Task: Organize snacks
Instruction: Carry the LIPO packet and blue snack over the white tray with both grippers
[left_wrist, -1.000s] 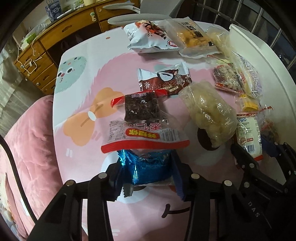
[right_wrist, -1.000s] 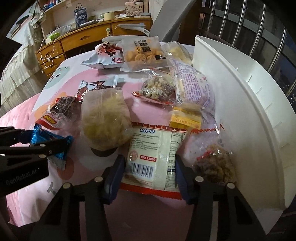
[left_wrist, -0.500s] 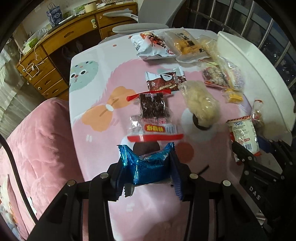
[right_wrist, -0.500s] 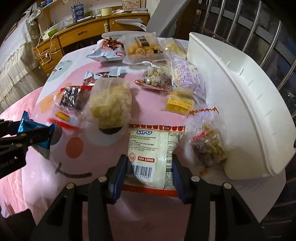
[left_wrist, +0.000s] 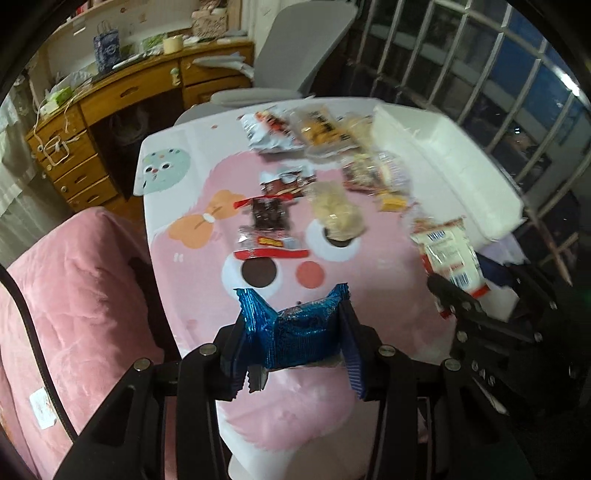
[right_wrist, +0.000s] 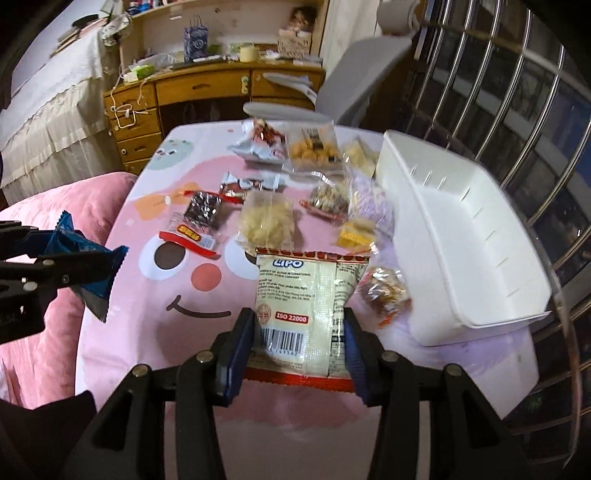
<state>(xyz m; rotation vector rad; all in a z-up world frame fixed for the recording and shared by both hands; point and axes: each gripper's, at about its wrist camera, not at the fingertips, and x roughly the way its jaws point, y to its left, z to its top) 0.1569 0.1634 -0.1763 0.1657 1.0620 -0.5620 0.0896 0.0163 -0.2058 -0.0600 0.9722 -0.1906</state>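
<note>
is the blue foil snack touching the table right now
Apart. The right wrist view shows the blue foil snack clamped in the left tool, hanging clear above the table.

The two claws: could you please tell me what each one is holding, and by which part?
Left claw: blue foil packet, gripped across its near end. Right claw: white LIPO packet, gripped by its side edges near the barcode end.

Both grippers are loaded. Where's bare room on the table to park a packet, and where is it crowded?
Free: the near end of the pink tablecloth, around the printed smile, below the red-edged dark snack. The far left corner by the green cartoon face is bare too. The white bin looks empty. Crowded: the far right of the cloth, packets packed against the bin's wall.
</note>
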